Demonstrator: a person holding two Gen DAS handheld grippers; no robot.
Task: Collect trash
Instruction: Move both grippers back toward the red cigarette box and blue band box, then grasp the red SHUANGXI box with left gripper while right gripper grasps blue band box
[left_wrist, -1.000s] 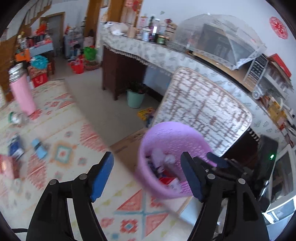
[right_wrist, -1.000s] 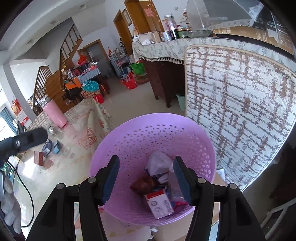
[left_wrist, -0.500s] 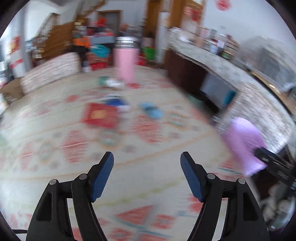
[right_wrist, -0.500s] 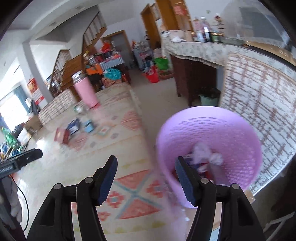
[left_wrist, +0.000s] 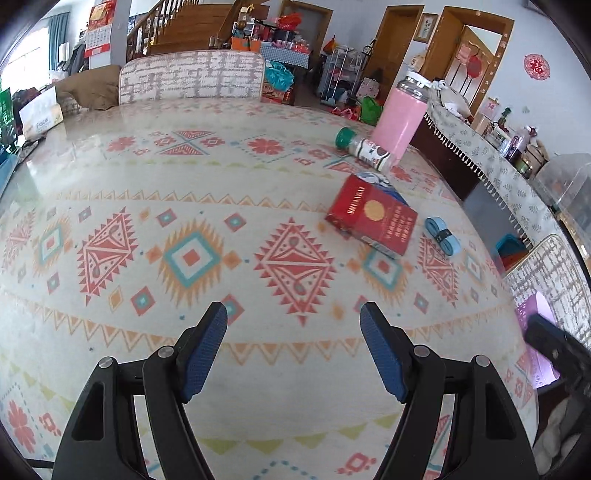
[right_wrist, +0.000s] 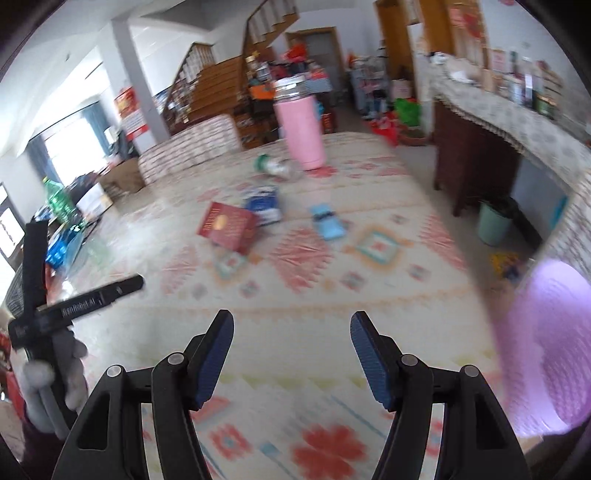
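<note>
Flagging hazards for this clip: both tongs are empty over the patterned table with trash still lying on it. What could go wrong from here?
1. The red box leans on a blue packet; grabbing it may knock that packet aside.
2. The green-capped bottle lies on its side beside the pink tumbler; a nudge could roll it or tip the tumbler.
3. The purple basket sits at the table's edge; a swing by the right tongs might bump it.

On the table (left_wrist: 155, 192), a carton (left_wrist: 373, 218) lies partly over a flat packet (left_wrist: 384, 184). Behind them a small jar (left_wrist: 364, 147) lies on its side before an upright tumbler (left_wrist: 400, 118). A folded band (left_wrist: 442, 235) lies right of the carton (just apart). A basket (right_wrist: 554, 354) sits off the table's right edge.
</note>
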